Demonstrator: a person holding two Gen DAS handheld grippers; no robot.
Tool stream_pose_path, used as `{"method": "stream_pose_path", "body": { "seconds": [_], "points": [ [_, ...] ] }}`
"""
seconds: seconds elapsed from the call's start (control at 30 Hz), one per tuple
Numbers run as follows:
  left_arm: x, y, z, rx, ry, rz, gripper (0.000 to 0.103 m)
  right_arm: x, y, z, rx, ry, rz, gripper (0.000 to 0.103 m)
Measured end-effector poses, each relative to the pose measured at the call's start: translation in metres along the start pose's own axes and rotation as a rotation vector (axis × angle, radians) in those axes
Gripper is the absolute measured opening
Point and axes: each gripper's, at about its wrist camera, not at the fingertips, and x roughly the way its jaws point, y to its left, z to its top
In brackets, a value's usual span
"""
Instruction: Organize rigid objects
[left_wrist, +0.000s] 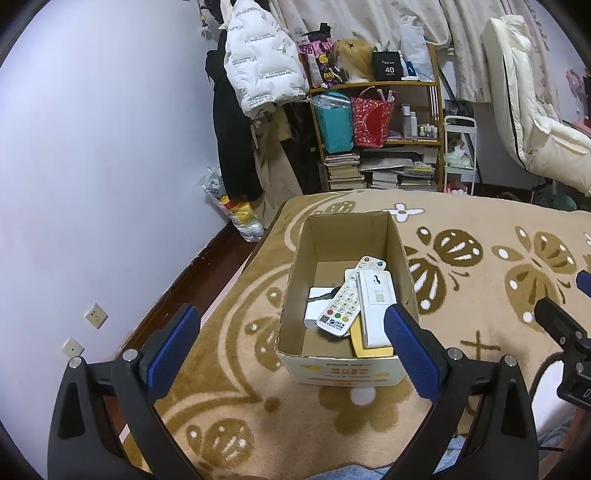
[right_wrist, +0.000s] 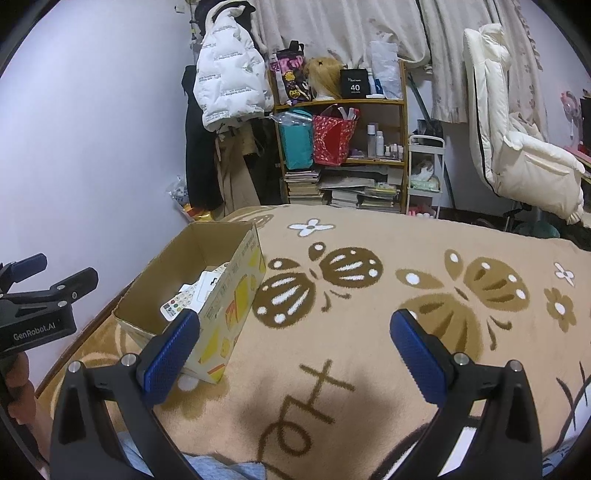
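Note:
An open cardboard box (left_wrist: 301, 273) (right_wrist: 229, 299) stands on the beige patterned blanket (left_wrist: 461, 295) (right_wrist: 369, 332). Inside lie a white remote with coloured buttons (left_wrist: 341, 306) (right_wrist: 177, 302), a second remote (left_wrist: 371, 264), a long white flat box (left_wrist: 375, 295), a small white box (left_wrist: 317, 308) with a key (left_wrist: 325, 295) on it, and a yellow item (left_wrist: 364, 341). My left gripper (left_wrist: 291, 325) hangs open just in front of the box, nothing between its fingers. My right gripper (right_wrist: 295, 332) is open over bare blanket to the right of the box.
Past the bed's far edge stand a wooden shelf (left_wrist: 436, 110) with bags, bottles and stacked books, hanging coats (left_wrist: 258, 62), and a white cart (left_wrist: 460, 155). A white wall (left_wrist: 92, 147) runs along the left. A padded white chair (right_wrist: 517, 147) is at the right.

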Motion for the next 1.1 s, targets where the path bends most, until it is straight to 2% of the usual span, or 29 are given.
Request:
{"method": "stream_pose_path", "body": {
  "seconds": [0.47, 1.1],
  "points": [
    [-0.0017, -0.0049, -0.0003, 0.040, -0.011, 0.018, 0.099, 0.0023, -0.0053, -0.0031, 0.001, 0.001, 0.018, 0.103],
    [-0.0056, -0.0029, 0.0000, 0.028, -0.018, 0.022, 0.100, -0.0033, -0.0082, -0.0012, -0.004, -0.016, 0.023, 0.103]
  ]
}}
